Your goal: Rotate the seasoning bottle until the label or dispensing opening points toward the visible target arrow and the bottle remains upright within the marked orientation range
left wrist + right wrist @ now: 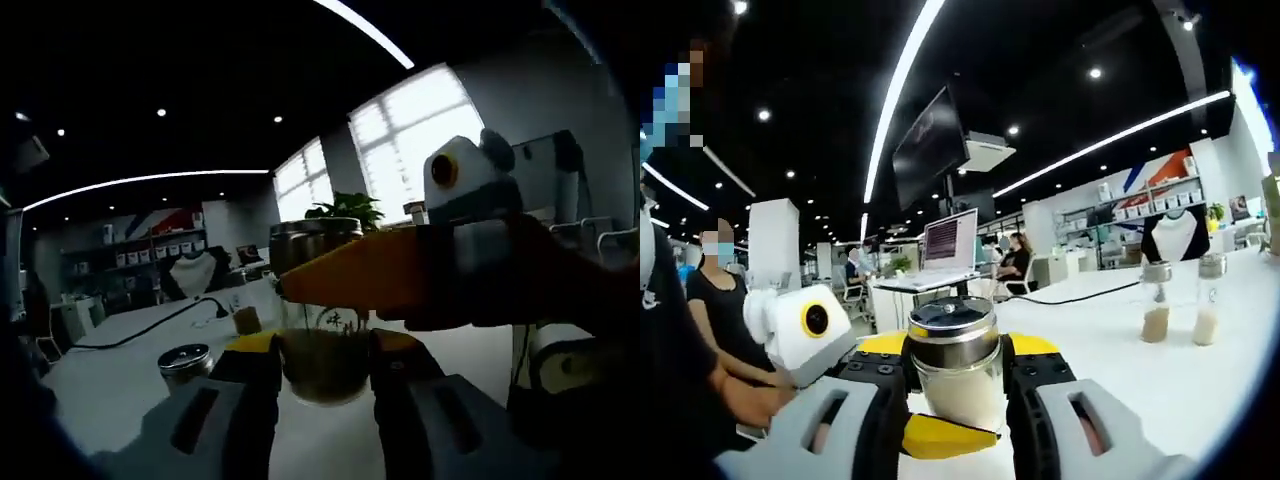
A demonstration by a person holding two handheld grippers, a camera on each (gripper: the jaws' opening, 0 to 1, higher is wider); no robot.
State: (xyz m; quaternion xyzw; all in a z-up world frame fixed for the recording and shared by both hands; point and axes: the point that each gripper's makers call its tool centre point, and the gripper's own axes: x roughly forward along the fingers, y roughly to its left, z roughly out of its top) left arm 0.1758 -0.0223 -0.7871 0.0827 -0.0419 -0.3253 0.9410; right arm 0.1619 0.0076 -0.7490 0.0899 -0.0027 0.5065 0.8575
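On the tabletop [1160, 390], seasoning bottle [958, 370] upright, grasped by both left tongs [325, 375] and right tongs [958, 400]. Likely mid-rotation; next, twist toward arrow, which I can't spot, keeping it upright.

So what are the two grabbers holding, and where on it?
Both hold one seasoning bottle. The right gripper squeezes its glass body just under the metal cap. The left gripper squeezes the glass lower down.
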